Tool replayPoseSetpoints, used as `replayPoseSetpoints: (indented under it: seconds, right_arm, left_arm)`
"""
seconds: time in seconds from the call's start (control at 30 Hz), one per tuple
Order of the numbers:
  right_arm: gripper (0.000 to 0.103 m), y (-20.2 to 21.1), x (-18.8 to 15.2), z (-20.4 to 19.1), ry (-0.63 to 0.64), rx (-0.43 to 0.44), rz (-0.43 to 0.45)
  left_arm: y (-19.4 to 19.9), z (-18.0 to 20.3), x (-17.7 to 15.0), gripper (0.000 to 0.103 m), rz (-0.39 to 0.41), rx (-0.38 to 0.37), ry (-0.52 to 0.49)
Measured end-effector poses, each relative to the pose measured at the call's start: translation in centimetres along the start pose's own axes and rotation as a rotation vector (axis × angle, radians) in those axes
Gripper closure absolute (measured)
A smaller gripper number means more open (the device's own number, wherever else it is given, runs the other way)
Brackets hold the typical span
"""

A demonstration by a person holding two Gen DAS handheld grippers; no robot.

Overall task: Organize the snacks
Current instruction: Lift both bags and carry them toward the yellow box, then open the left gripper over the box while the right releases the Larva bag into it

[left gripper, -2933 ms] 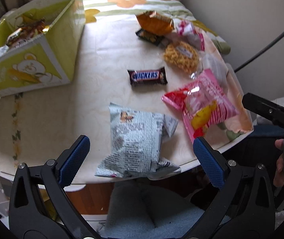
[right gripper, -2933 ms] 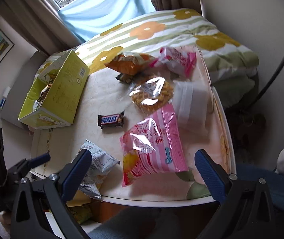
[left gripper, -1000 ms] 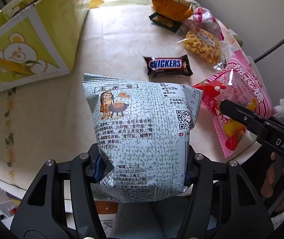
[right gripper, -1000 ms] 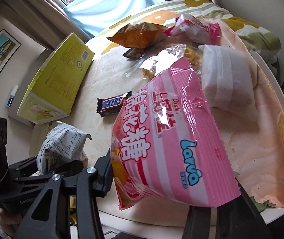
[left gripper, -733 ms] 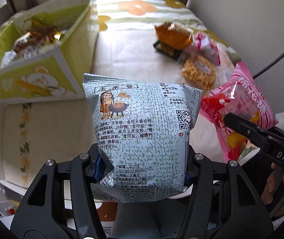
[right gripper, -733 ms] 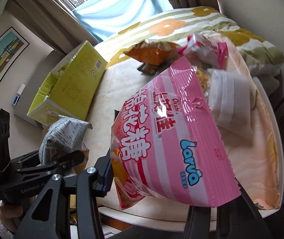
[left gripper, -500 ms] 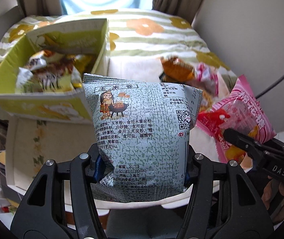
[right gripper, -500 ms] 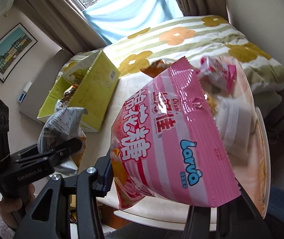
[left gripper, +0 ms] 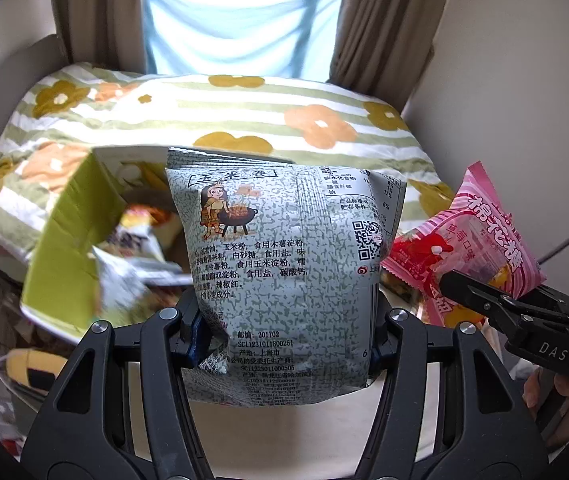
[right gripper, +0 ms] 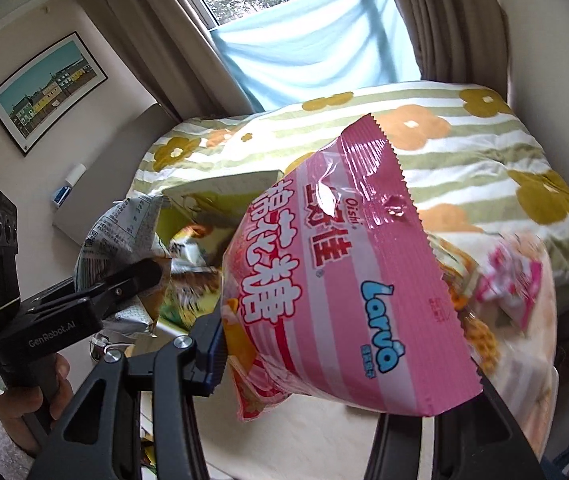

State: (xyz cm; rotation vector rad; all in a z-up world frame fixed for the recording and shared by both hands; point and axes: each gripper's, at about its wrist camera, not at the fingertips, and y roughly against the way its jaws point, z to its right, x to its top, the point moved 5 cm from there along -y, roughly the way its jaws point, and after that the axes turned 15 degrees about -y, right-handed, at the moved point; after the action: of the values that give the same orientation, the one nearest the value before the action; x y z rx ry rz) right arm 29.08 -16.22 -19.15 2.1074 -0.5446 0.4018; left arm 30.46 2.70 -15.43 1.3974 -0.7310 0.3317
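My left gripper [left gripper: 284, 344] is shut on a grey-green patterned snack bag [left gripper: 280, 272] and holds it upright in the air, in front of the open yellow-green carton [left gripper: 64, 248]. The carton holds several snack packs [left gripper: 132, 240]. My right gripper [right gripper: 348, 364] is shut on a pink marshmallow bag [right gripper: 344, 280], lifted above the table. In the left wrist view the pink bag [left gripper: 480, 236] and the right gripper [left gripper: 524, 316] show at the right. In the right wrist view the left gripper [right gripper: 124, 280] with the grey bag [right gripper: 120, 236] is at the left, near the carton [right gripper: 220, 196].
A bed with a striped flower quilt [left gripper: 244, 120] lies behind the table [right gripper: 304, 440]. More snacks lie blurred at the table's right side [right gripper: 500, 292]. A window with a blue curtain [left gripper: 240, 20] is at the back. A framed picture [right gripper: 44, 88] hangs on the left wall.
Both grippers closed on their bags on the table and lifted them. Both have since risen and moved toward the yellow carton, whose open top now shows behind the bags.
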Motion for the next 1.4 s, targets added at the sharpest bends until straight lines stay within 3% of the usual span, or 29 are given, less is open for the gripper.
replayPoseSetpoints:
  seconds: [0.37, 0.43, 0.47, 0.5, 0.53, 0.73, 0.97, 1.4]
  right_arm:
    - [0.057, -9.1, 3.1, -8.0, -0.002, 0.021, -0.043]
    - [0.057, -10.4, 3.2, -8.6, -0.012, 0.014, -0.054]
    - [0.057, -10.9, 3.1, -8.7, -0.016, 0.01, -0.06]
    - [0.057, -11.4, 3.0, -8.8, -0.018, 0.006, -0.067]
    - [0.057, -11.9, 3.0, -8.8, -0.018, -0.001, -0.078]
    - [0.057, -14.3, 3.0, -8.6, -0.014, -0.034, -0.139]
    - [0.057, -15.5, 2.5, -8.4, 0.009, -0.014, -0.203]
    - [0.053, -15.2, 2.2, -10.8, 0.072, 0.017, -0.227]
  left_arm:
    - [-5.6, -12.6, 3.2, 0.049, -0.073, 0.004, -0.008]
    - [-7.0, -13.7, 3.2, 0.043, -0.098, 0.001, -0.015]
    - [-7.6, -14.1, 3.3, 0.028, -0.106, -0.008, -0.011]
    - [-8.2, -14.3, 3.3, 0.007, -0.113, -0.009, -0.006]
    - [-8.6, -14.7, 3.3, 0.0, -0.114, 0.0, 0.001]
    - [-9.0, -15.4, 1.3, 0.0, -0.128, 0.011, 0.029]
    - [-8.1, -16.2, -1.1, 0.0, -0.149, 0.049, 0.097]
    - [-5.4, -16.7, -2.2, 0.0, -0.132, 0.108, 0.136]
